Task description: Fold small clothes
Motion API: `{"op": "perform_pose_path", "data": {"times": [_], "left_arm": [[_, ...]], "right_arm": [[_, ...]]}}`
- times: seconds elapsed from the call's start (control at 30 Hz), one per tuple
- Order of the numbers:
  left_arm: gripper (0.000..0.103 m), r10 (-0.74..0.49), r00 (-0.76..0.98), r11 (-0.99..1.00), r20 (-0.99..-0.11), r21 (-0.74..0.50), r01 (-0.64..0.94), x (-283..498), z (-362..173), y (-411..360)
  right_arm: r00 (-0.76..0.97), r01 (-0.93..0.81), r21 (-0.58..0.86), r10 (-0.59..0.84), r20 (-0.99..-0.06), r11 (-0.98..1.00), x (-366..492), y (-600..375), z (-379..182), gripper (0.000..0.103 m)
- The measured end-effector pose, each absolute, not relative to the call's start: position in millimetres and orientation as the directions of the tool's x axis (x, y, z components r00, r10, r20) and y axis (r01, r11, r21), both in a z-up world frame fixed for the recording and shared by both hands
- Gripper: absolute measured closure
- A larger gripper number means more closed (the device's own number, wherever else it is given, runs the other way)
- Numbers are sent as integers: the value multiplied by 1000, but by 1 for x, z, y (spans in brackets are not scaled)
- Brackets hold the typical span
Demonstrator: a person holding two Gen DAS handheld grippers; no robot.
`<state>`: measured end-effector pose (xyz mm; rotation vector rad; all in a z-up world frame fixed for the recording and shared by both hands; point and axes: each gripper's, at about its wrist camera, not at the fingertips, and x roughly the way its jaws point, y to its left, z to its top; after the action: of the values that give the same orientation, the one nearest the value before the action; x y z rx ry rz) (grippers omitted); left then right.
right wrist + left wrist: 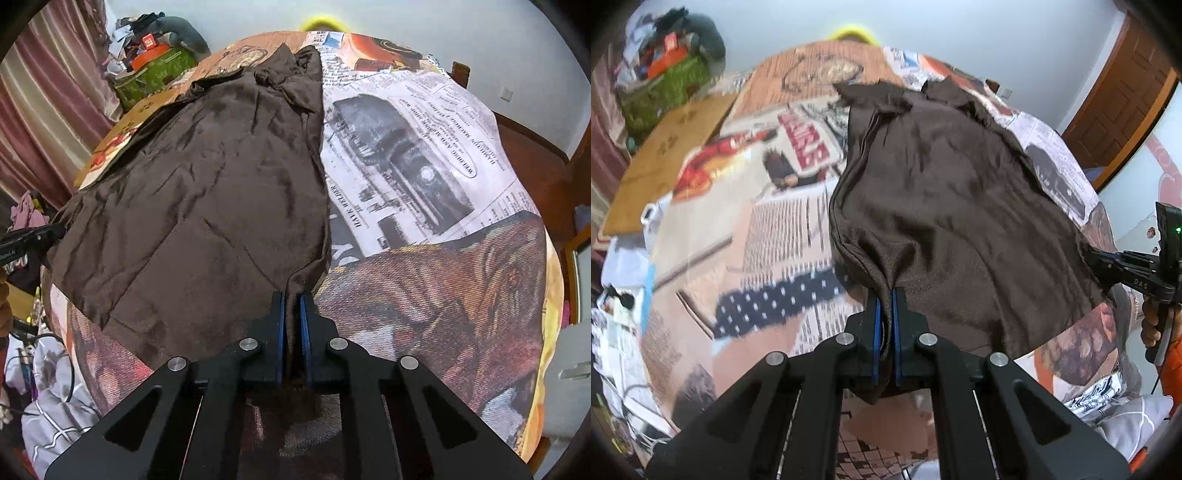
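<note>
Left wrist view: left gripper (886, 295) and right gripper (292, 299) each clamp a near corner of the brown garment (942, 192), fingers (874, 314) pinched together on cloth, seemingly ready to lift and fold it across the newsprint-patterned worktop (768, 229).

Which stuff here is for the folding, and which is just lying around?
For the folding:
- brown garment
- left gripper, jaws shut on its near edge
- right gripper, jaws shut on its near edge

Just lying around:
- cardboard sheet
- green box
- newspaper-print cover underneath
</note>
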<state>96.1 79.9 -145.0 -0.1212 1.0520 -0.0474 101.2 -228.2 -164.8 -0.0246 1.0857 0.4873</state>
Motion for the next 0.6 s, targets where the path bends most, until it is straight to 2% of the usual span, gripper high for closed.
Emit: {"op": "perform_pose_path", "data": {"times": [0.23, 0.47, 0.6], "left_arm": [[98, -81, 560, 996, -824, -87, 15, 107, -119, 69], [98, -99, 579, 994, -810, -101, 29, 125, -110, 62], [98, -104, 576, 994, -811, -106, 31, 130, -113, 60]], "right_arm": [[392, -384, 186, 342, -854, 904, 105, -235, -161, 94], [338, -383, 206, 344, -876, 900, 107, -235, -173, 73], [317, -379, 232, 361, -877, 896, 108, -235, -177, 68]]}}
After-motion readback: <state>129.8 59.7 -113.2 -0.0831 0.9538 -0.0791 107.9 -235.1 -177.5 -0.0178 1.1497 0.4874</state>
